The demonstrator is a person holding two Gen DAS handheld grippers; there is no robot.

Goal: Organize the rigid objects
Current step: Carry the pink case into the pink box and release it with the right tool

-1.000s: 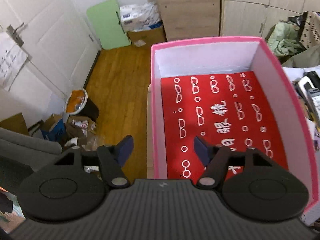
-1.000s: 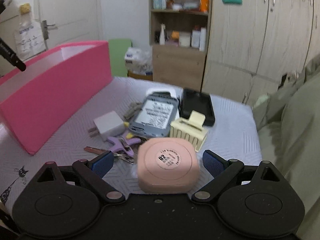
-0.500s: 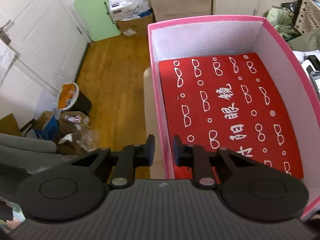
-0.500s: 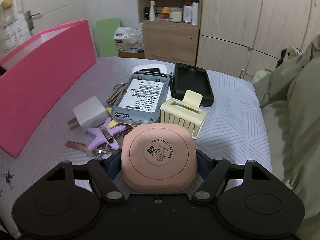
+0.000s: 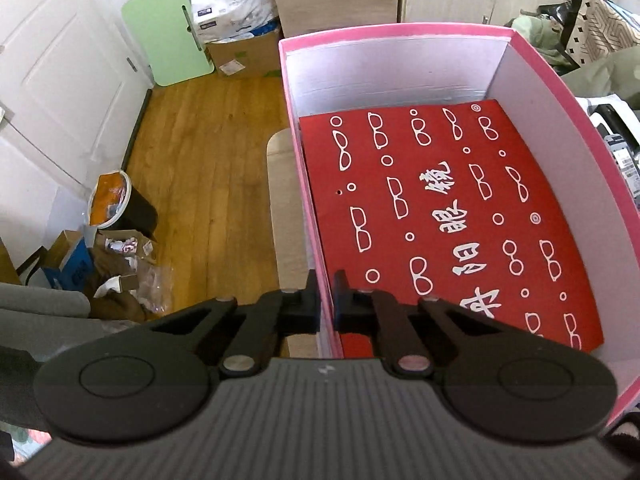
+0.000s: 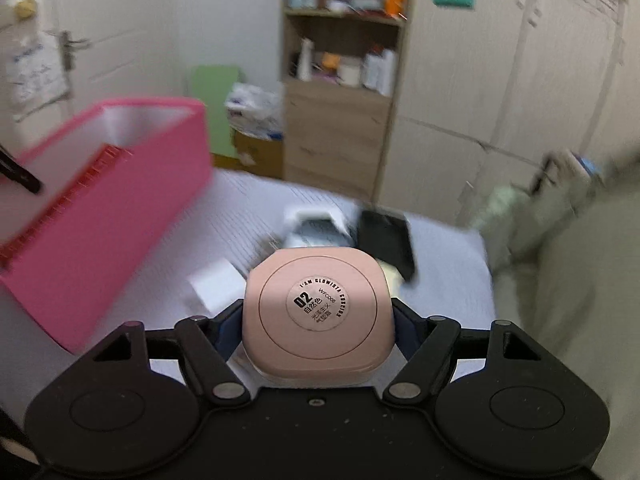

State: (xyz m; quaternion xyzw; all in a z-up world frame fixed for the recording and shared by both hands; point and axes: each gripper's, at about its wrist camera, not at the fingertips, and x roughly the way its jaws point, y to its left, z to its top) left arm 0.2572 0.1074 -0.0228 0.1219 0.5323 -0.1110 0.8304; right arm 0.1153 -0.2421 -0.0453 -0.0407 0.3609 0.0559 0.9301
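Observation:
An open pink box (image 5: 400, 34) with a red glasses-print liner (image 5: 440, 220) fills the left wrist view. My left gripper (image 5: 327, 304) is shut on the box's left wall near its front corner, one finger outside and one inside. In the right wrist view my right gripper (image 6: 316, 322) is shut on a rounded pink compact case (image 6: 320, 276) with a round label, held above the bedspread. The pink box (image 6: 104, 208) stands to its left. Below and beyond the case lie a white charger (image 6: 214, 284), a grey device (image 6: 316, 228) and a black case (image 6: 386, 236), all blurred.
The box sits at the bed's edge over a wooden floor (image 5: 200, 152) with a bin (image 5: 116, 204) and cardboard clutter. A green board (image 5: 172, 32) leans on the wall. Shelves and wardrobe doors (image 6: 500, 100) stand behind the bed; an olive blanket (image 6: 580, 280) lies at right.
My left jaws went from wide open to shut on the box's left wall. My right jaws closed on the pink case and lifted it off the bedspread, away from the other items.

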